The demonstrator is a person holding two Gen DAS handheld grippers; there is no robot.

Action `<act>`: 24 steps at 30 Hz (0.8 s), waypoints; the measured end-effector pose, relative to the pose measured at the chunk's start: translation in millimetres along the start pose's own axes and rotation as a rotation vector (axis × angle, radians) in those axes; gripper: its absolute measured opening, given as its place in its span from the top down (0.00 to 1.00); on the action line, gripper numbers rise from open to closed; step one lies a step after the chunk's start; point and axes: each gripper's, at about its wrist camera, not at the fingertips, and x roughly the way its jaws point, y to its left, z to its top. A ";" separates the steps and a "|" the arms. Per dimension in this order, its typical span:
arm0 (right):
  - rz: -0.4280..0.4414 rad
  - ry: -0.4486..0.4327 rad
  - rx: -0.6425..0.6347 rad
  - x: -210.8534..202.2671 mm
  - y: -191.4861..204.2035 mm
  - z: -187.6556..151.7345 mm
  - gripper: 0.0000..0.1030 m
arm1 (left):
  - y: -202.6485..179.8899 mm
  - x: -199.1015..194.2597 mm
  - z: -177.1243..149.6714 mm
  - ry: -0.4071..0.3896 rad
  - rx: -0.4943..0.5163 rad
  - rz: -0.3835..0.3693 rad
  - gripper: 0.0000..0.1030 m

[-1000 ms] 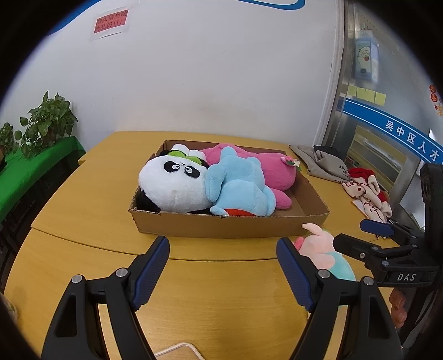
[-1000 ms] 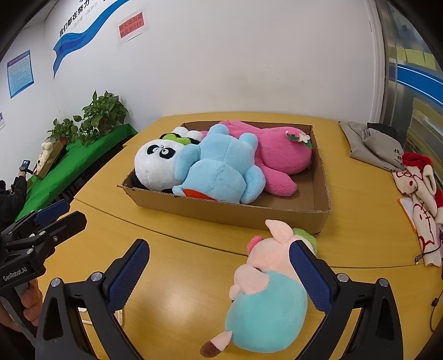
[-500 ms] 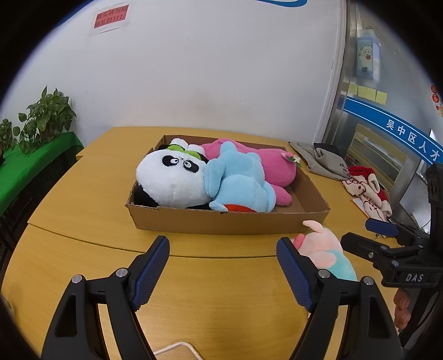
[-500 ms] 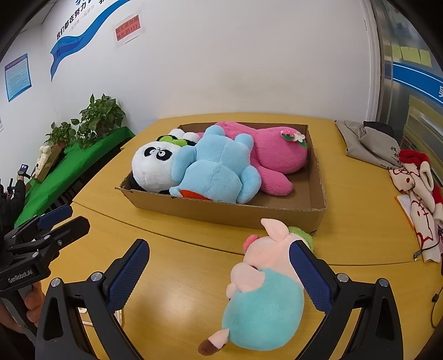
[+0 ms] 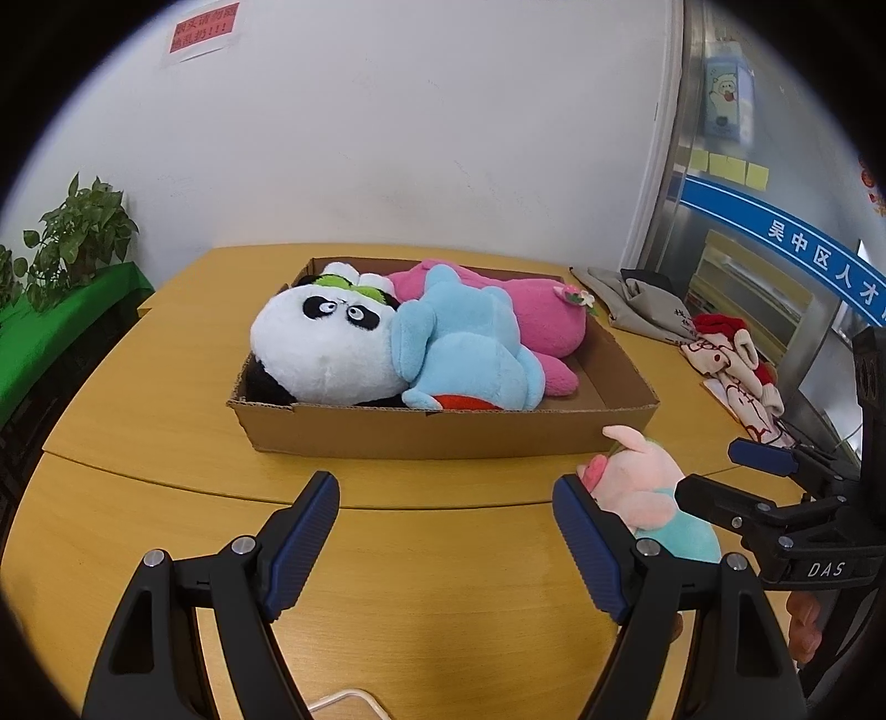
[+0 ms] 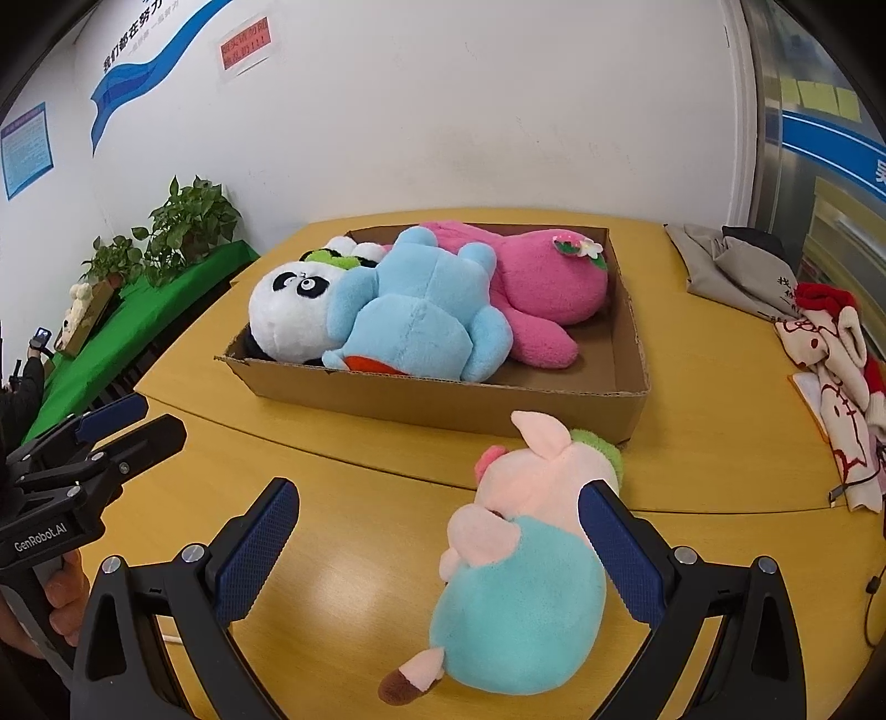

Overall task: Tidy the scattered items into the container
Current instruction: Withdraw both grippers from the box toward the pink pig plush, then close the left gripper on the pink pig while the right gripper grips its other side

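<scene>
Wooden table: yellow-brown top, seam running across it. At its right edge, grey folded cloth near the far corner; beside that, nearer, red-and-cream fabric with line-drawn figures. Potted green plants on a green-covered side surface along the left wall. White wall behind, bearing a red notice with illegible characters and a blue wave stripe. Yellow sticky notes on the glass panel at right.
</scene>
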 end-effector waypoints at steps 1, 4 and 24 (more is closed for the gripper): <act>0.003 -0.001 0.004 0.0 -1.1 -0.8 0.00 | -1.1 2.4 0.0 0.006 0.000 -0.003 0.23; 0.002 0.003 0.013 1.0 -6.9 -4.7 0.00 | -7.1 7.6 0.6 0.018 0.003 -0.011 0.23; 0.133 0.168 0.166 58.2 -61.3 -68.4 0.06 | -47.1 56.6 -3.6 0.127 -0.003 -0.085 0.23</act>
